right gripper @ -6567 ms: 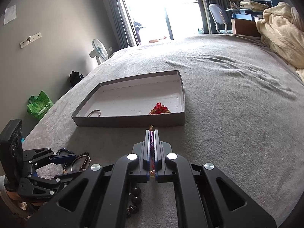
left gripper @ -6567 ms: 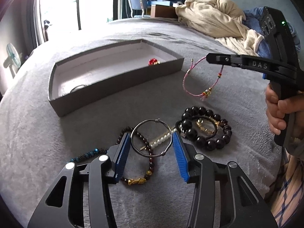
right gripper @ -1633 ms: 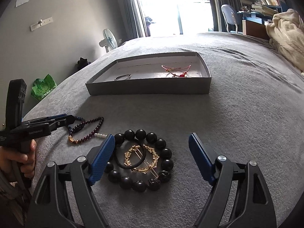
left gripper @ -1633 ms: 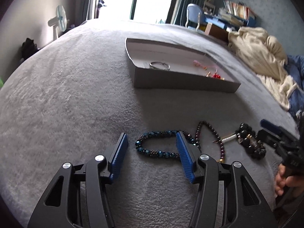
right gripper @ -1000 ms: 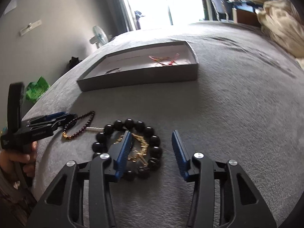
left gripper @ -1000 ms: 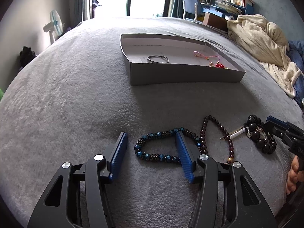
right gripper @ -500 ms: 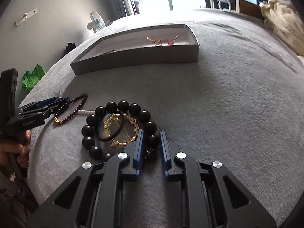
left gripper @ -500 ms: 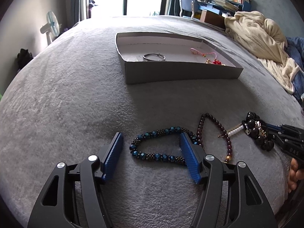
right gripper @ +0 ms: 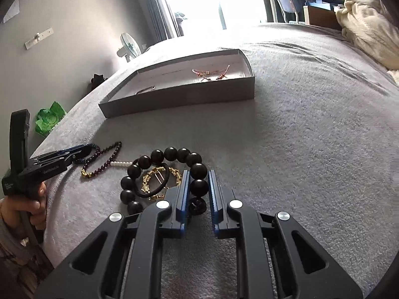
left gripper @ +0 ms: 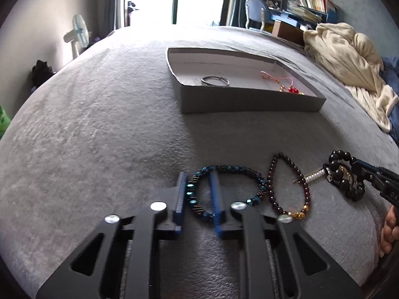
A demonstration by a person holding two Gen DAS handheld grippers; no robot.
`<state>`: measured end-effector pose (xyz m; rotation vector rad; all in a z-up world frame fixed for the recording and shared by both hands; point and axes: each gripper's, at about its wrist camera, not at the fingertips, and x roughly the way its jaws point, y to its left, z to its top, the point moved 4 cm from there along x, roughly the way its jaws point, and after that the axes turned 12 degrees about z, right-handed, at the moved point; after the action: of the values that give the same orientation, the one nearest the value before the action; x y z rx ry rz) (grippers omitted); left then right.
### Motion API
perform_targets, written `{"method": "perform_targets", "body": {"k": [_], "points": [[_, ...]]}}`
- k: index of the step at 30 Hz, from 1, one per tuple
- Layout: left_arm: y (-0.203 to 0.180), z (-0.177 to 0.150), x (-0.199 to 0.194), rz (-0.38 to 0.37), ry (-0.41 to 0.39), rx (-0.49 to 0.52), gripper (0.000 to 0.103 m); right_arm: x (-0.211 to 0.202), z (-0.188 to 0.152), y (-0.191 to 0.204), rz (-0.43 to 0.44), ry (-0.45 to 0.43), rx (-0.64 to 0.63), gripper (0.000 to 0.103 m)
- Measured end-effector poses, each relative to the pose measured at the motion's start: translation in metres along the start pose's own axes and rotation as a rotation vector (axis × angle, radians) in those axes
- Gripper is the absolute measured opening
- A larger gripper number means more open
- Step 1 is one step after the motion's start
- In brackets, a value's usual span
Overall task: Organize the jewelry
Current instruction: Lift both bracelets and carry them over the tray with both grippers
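On the grey bed cover lies a blue bead bracelet (left gripper: pixel 224 168). My left gripper (left gripper: pixel 197 174) is closing on it, with the left side of the loop between the pads and pressed by them. Beside it lie a dark red bead bracelet (left gripper: pixel 269 184) and a short pearl piece (right gripper: pixel 121 163). My right gripper (right gripper: pixel 198 173) is shut on a bead of the large black bead bracelet (right gripper: pixel 170 154). That bracelet rings a gold hair clip (right gripper: pixel 149 177) and a black hair tie (right gripper: pixel 149 194). The grey box (left gripper: pixel 249 99) farther off holds a silver ring (left gripper: pixel 215 81) and a pink cord bracelet (left gripper: pixel 274 76).
A cream blanket (left gripper: pixel 344 52) is heaped at the right of the bed. A standing fan (left gripper: pixel 79 31) and a green bag (right gripper: pixel 49 119) are off the bed's left side. A person's hand (right gripper: pixel 22 209) holds the left gripper's handle. Bare cover lies between the jewelry and the box.
The left jaws went from wide open around the blue bracelet to narrow on its left side. The right jaws closed on the black beads a second ago and stay there.
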<state>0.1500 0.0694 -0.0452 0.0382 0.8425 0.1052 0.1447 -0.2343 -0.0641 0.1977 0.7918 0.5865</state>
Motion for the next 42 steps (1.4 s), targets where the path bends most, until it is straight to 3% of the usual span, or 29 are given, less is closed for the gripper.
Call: {"method": "perform_targets", "body": {"k": [1,13,23,42], "points": [[0.0,0.0,-0.002,0.0,-0.004,0.003,0.007,-0.002,0.001,0.001,0.0,-0.006,-0.005,0.014],[-0.014,0.009,-0.028,0.005,-0.067,0.066,0.007,-0.024,0.028,0.014,0.024,-0.092,-0.025,0.014],[-0.023,0.038,-0.066,0.006,-0.157,0.088,0.007,-0.038,0.051,0.027,0.034,-0.134,-0.062,0.014],[-0.021,0.068,-0.083,-0.027,-0.2,0.076,0.007,-0.057,0.088,0.021,0.026,-0.193,-0.077,0.014]]}}
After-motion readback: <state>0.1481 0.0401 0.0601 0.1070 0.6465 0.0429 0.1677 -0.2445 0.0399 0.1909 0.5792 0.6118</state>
